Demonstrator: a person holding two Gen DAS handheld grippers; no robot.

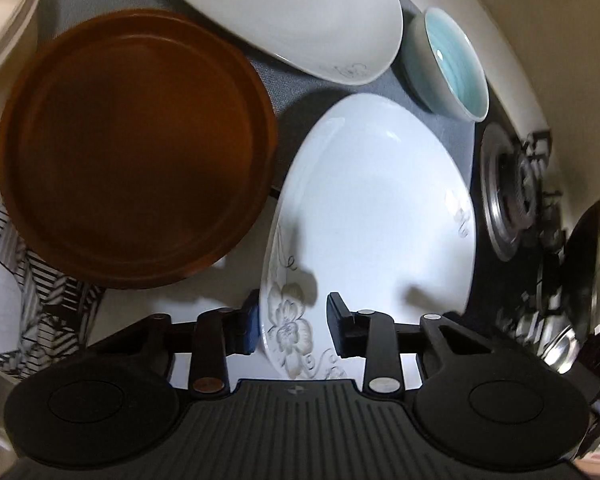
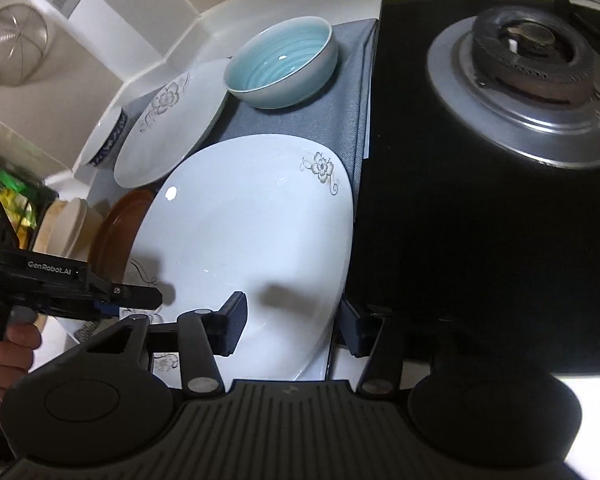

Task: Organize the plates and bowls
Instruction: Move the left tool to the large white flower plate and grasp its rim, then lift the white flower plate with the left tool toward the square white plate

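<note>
A large white flowered plate [image 1: 372, 200] [image 2: 240, 220] lies on the grey mat [image 2: 340, 92], its left side over a brown plate [image 1: 136, 148] [image 2: 116, 232]. My left gripper [image 1: 294, 328] [image 2: 140, 304] straddles the near-left rim, one finger outside the edge and one over the flower pattern. My right gripper [image 2: 292, 330] straddles the near-right rim, with the left finger over the plate's inside and the right one beside its edge. On both, I still see space between the pads and the rim. A second white plate [image 1: 292, 12] [image 2: 172, 124] and a teal bowl [image 1: 456, 64] [image 2: 280, 64] sit behind.
The black stove with its burner [image 2: 532, 80] [image 1: 508, 192] borders the mat on the right. A cream container [image 1: 4, 28] [image 2: 72, 224] and a blue-patterned bowl [image 2: 104, 140] stand at the left. A hand [image 2: 4, 352] holds the left gripper. Patterned cloth [image 1: 32, 300] lies under the brown plate.
</note>
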